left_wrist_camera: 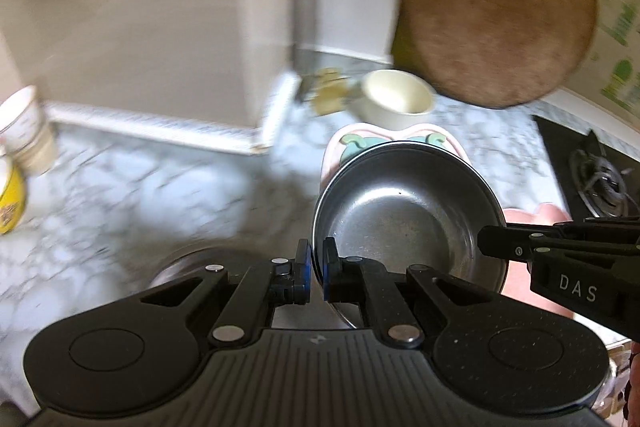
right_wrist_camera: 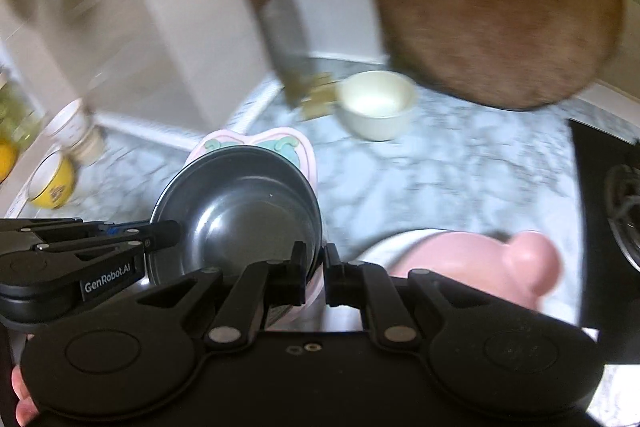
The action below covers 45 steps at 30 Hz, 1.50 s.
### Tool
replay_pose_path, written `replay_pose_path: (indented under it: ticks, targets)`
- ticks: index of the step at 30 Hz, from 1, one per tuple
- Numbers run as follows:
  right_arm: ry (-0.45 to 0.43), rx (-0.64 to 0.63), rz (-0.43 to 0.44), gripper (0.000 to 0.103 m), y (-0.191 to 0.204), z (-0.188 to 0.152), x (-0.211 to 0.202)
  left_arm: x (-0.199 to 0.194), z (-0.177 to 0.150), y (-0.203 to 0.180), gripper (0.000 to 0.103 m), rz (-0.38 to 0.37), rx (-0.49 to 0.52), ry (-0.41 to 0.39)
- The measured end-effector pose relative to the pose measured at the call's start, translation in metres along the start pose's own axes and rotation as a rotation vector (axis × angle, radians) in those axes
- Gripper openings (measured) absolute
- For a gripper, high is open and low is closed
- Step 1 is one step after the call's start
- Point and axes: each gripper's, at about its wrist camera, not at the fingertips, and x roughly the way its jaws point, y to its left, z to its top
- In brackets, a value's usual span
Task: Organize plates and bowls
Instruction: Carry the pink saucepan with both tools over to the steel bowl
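Your left tool (left_wrist_camera: pixel 316 267) is pinching the near rim of the steel bowl (left_wrist_camera: pixel 404 211), one pad inside and one outside. Your right tool (right_wrist_camera: pixel 316 267) is clamped on the opposite rim of that bowl, and a pink-edged plate (right_wrist_camera: pixel 280 143) shows behind and under the bowl at that tool's fingers. Both views are motion-blurred. Ahead of the tools, on the marble tabletop (left_wrist_camera: pixel 180 187), stands a cream bowl (left_wrist_camera: pixel 396 99), with a round wooden board (left_wrist_camera: pixel 496 11) leaning behind it. A pink dish (right_wrist_camera: pixel 472 259) lies just right of your right tool. Far left sit a yellow bowl (right_wrist_camera: pixel 52 187) and a white cup (right_wrist_camera: pixel 76 131).
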Motion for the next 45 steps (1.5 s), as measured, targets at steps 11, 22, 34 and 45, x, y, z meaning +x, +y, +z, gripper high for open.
replay_pose_path:
  ticks: [11, 22, 34, 45]
  targets:
    - [0.086, -0.094, 0.112, 0.009, 0.084, -0.006, 0.040, -0.004, -0.031, 0.075, 0.004, 0.120, -0.097, 0.061]
    - [0.147, -0.095, 0.133, 0.010, 0.104, -0.014, 0.076, 0.022, -0.049, 0.098, 0.004, 0.159, -0.135, 0.098]
    - [0.203, -0.097, 0.123, 0.010, 0.104, -0.022, 0.097, 0.038, -0.055, 0.101, 0.004, 0.157, -0.137, 0.138]
    - [0.223, -0.075, 0.131, 0.010, 0.102, -0.021, 0.101, 0.042, -0.058, 0.103, 0.004, 0.157, -0.133, 0.143]
